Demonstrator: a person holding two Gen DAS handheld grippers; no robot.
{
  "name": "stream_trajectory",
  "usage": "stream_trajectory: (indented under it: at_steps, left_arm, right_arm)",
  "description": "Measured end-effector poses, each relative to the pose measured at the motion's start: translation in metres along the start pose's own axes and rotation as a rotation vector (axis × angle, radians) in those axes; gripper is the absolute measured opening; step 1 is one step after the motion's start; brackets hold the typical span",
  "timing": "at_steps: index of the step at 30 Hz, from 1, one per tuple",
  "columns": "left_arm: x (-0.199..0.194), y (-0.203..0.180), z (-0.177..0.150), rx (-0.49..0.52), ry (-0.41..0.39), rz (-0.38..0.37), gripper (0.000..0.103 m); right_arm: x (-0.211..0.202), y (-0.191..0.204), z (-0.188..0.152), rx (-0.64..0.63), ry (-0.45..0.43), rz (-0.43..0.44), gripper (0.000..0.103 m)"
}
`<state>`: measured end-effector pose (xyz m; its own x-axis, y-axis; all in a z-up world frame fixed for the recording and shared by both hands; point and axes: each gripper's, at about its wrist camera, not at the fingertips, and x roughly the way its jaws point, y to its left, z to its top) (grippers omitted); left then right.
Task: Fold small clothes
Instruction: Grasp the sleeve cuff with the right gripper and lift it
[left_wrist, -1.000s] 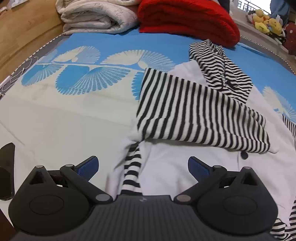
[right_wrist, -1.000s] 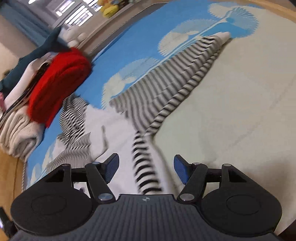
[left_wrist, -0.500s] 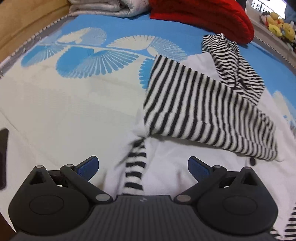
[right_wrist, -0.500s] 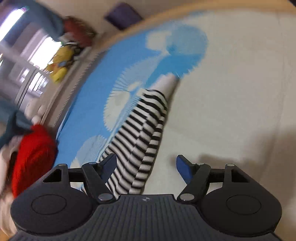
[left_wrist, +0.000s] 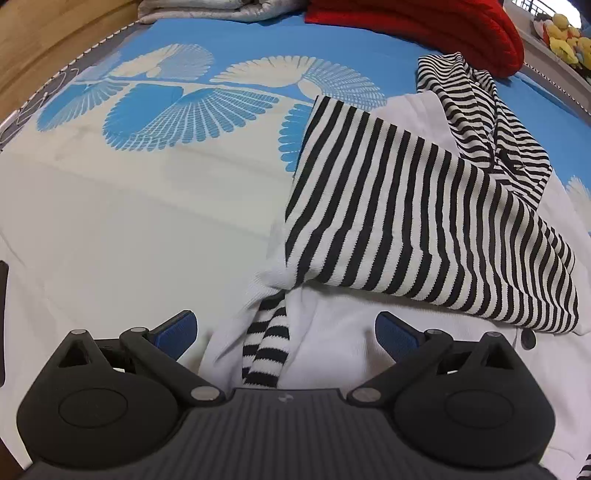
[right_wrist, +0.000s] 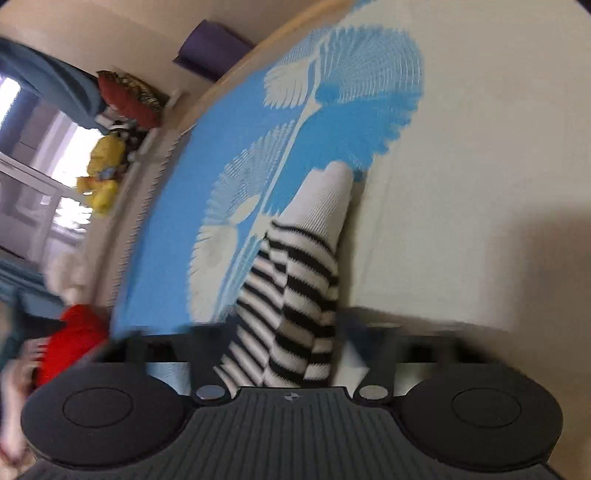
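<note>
Left wrist view: left gripper (left_wrist: 286, 332) spread wide, blue pads (left_wrist: 177, 328) well apart, nothing pinched. Hovering over the white garment (left_wrist: 332, 347) with a narrow striped band (left_wrist: 267, 350) lying between the open fingers, untouched. Beyond, folded striped sleeve (left_wrist: 417, 229) laid across the white body; second striped part (left_wrist: 480, 122) farther back, near the red blanket (left_wrist: 424, 26). All resting on the blue-and-cream bedspread (left_wrist: 147, 206). Compared with a second ago: same spread of the fingers, camera nearer and lower over the garment, folded sleeve larger in frame, grey blanket (left_wrist: 207, 9) nearly out at the top edge.

Right wrist view: right gripper (right_wrist: 284, 343) pressed together on a striped sleeve (right_wrist: 291, 295), white cuff (right_wrist: 325, 206) pointing away over the bedspread's blue fan print (right_wrist: 332, 122). Jaws just closing within the last half second, from wide apart earlier to pinching the cloth. Finger pads blurred, so exact contact apparently at mid-sleeve only. View rolled since a second ago; yellow plush toys (right_wrist: 103, 173) now at left, red blanket low at left edge.
</note>
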<state>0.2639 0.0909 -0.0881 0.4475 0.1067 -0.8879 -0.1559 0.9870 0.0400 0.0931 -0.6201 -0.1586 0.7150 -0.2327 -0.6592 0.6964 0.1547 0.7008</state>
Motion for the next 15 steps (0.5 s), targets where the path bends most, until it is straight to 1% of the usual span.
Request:
stream_trajectory:
  at_steps: [1, 2, 5, 7, 9, 10, 12, 13, 14, 15]
  left_arm:
    - [0.001, 0.000, 0.000, 0.000, -0.001, 0.004, 0.103]
    - [0.001, 0.001, 0.001, -0.006, -0.001, 0.004, 0.103]
    - [-0.001, 0.010, 0.004, -0.047, 0.000, -0.024, 0.103]
    - [-0.005, 0.018, 0.005, -0.082, -0.008, -0.032, 0.103]
    - [-0.008, 0.025, 0.007, -0.114, -0.016, -0.044, 0.103]
    - [-0.010, 0.028, 0.009, -0.130, -0.021, -0.047, 0.103]
    - [-0.013, 0.033, 0.010, -0.155, -0.030, -0.048, 0.103]
    - [-0.014, 0.035, 0.012, -0.163, -0.032, -0.048, 0.103]
    - [-0.015, 0.037, 0.012, -0.168, -0.033, -0.046, 0.103]
    - [-0.015, 0.039, 0.013, -0.173, -0.032, -0.043, 0.103]
  right_arm:
    - [-0.001, 0.006, -0.001, -0.019, -0.018, -0.014, 0.005]
    - [-0.005, 0.014, -0.002, -0.047, -0.058, -0.023, 0.005]
    - [-0.022, 0.057, -0.009, -0.208, -0.144, -0.016, 0.005]
    - [-0.041, 0.095, -0.025, -0.343, -0.211, 0.017, 0.005]
    - [-0.063, 0.139, -0.054, -0.505, -0.263, 0.076, 0.005]
    - [-0.075, 0.164, -0.075, -0.593, -0.282, 0.123, 0.005]
    - [-0.097, 0.211, -0.129, -0.770, -0.282, 0.248, 0.005]
    - [-0.110, 0.234, -0.170, -0.884, -0.270, 0.330, 0.005]
    - [-0.121, 0.250, -0.207, -0.980, -0.247, 0.409, 0.009]
    - [-0.129, 0.261, -0.244, -1.067, -0.200, 0.493, 0.011]
